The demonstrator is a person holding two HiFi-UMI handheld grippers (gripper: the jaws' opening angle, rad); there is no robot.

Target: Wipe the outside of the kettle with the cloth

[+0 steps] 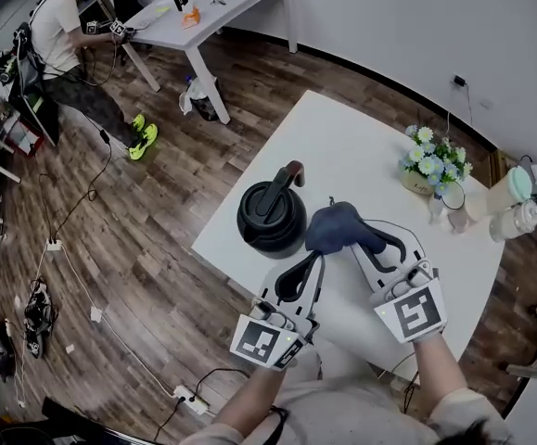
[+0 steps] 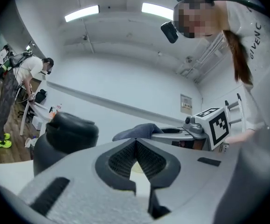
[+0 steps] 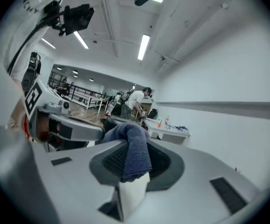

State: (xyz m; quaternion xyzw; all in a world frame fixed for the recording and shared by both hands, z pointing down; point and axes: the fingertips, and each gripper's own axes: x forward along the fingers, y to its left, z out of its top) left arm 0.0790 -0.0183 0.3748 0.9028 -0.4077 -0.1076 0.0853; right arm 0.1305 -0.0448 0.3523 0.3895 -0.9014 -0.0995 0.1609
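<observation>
A black kettle [image 1: 271, 216] with a brown-tipped handle stands near the left edge of the white table [image 1: 342, 146]. A dark blue cloth [image 1: 340, 227] hangs just right of it, and my right gripper [image 1: 355, 246] is shut on it. In the right gripper view the cloth [image 3: 135, 153] is folded over and pinched between the pads. My left gripper [image 1: 317, 260] is shut and empty, below and right of the kettle and beside the cloth. The left gripper view has the kettle [image 2: 62, 141] at left, the cloth [image 2: 137, 131] ahead and the right gripper [image 2: 204, 127] at right.
A pot of flowers [image 1: 430, 160] and white containers [image 1: 514, 204] stand at the table's far right. The table's left edge drops to wooden floor with cables and a power strip [image 1: 186, 397]. A person [image 1: 59, 35] sits at a far desk [image 1: 212, 3].
</observation>
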